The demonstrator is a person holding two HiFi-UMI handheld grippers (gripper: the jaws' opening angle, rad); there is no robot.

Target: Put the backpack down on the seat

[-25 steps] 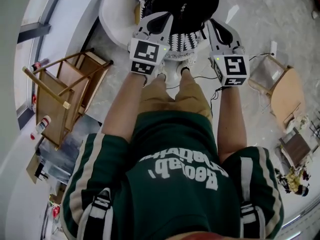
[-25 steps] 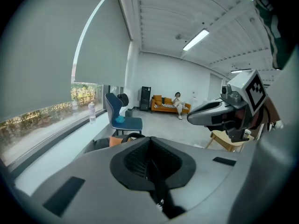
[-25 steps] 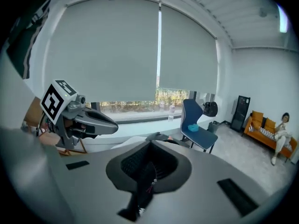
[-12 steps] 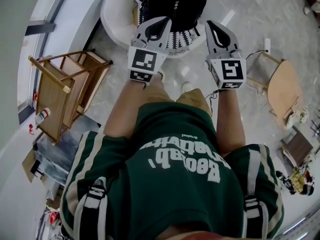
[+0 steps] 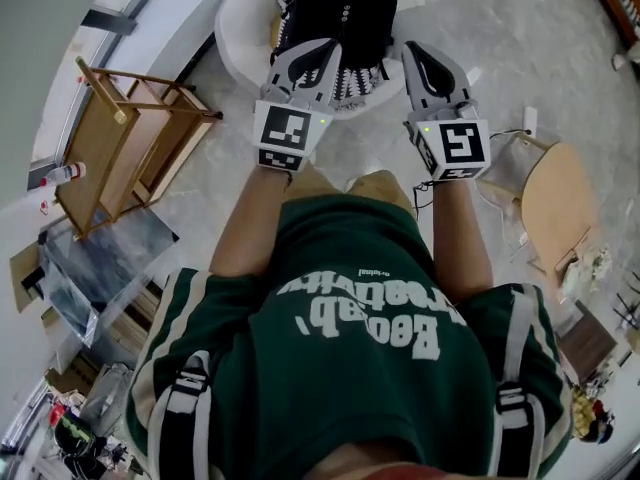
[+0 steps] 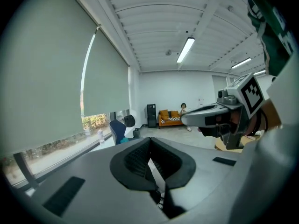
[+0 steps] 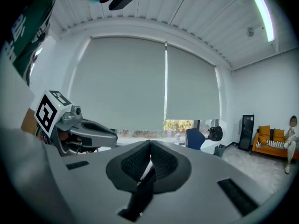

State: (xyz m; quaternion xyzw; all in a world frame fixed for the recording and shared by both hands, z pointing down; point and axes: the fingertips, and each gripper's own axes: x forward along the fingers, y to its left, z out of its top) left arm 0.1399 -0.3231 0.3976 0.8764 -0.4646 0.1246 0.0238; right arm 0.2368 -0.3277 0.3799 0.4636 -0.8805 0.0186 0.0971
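My left gripper (image 6: 149, 148) has its pads pressed together on a thin pale strap (image 6: 155, 171) that runs down between them. My right gripper (image 7: 150, 146) is likewise clamped, on a black strap (image 7: 142, 190). That makes two grippers, each with one marker cube, the left cube (image 5: 288, 136) and the right cube (image 5: 458, 148). Both my forearms reach straight ahead, side by side, with the grippers close to level and tipped slightly down.

Just past the tips is the one black backpack (image 5: 335, 13). Its long axis runs away from me, in line with the grippers, and a black-and-white patterned part faces me. It shows against the one round white seat (image 5: 240, 38). Whether it rests there I cannot tell.

Farther out there are two wooden pieces, a wooden chair frame (image 5: 130, 138) to my left and a round-backed wooden chair (image 5: 550, 198) to my right.
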